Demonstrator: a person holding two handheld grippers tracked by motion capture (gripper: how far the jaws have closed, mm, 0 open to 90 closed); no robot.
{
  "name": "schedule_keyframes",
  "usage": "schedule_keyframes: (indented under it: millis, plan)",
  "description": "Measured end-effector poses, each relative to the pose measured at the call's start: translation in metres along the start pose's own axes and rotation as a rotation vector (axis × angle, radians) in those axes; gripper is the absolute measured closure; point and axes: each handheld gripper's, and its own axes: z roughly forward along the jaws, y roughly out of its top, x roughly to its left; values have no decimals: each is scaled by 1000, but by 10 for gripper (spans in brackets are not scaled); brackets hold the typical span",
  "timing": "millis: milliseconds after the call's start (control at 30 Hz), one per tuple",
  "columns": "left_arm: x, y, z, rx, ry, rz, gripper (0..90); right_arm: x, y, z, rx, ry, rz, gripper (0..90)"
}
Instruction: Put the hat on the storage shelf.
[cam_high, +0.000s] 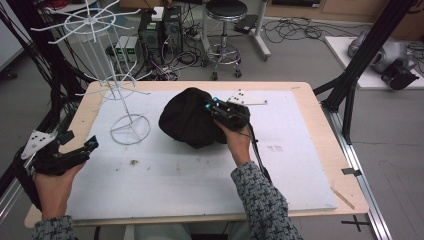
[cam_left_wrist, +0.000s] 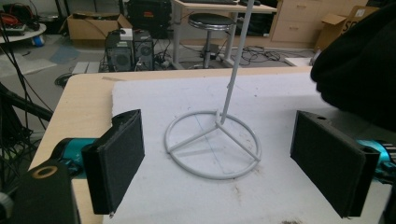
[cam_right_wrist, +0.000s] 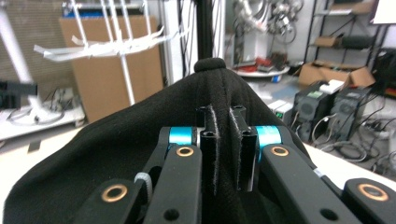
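A black knit hat (cam_high: 187, 120) lies bunched on the white mat (cam_high: 175, 170) near the table's middle. My right gripper (cam_high: 212, 107) is shut on a fold of the hat (cam_right_wrist: 140, 140); in the right gripper view the fabric is pinched between the two pads (cam_right_wrist: 208, 149). A white wire rack (cam_high: 117, 85) with a ring base (cam_left_wrist: 212, 144) stands left of the hat. My left gripper (cam_high: 80, 142) is held at the table's left edge, jaws wide open with nothing between them, facing the rack's base. The hat's edge (cam_left_wrist: 359, 70) shows at the right of the left gripper view.
The wooden table (cam_high: 320, 130) carries a small white marked plate (cam_high: 247, 97) behind the hat. A stool (cam_high: 225, 30), computer boxes (cam_high: 160, 27) and cables sit on the floor beyond. Black frame posts (cam_high: 360, 65) stand at the right.
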Motion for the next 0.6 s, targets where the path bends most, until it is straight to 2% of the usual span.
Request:
schedule_keyframes:
  millis: [233,300,333,367,400,600]
  plan:
    - [-1,0,1,2,-1,3,178,-15,21,-17,-74,-40,29,849]
    - [-1,0,1,3,-2,2,178,-21,35,-23,-94,-52,39,849]
    - [-1,0,1,4,-2,2,178,-21,35,-23,-94,-52,39,849]
    - [-1,0,1,4,-1,1,178,-23,44,-26,-112,-58,34,848]
    - [-1,0,1,3,-1,1,178,-23,44,-26,-112,-58,34,848]
    - [0,0,0,1,-6,0,178,-29,73,-29,-154,-59,23,848]
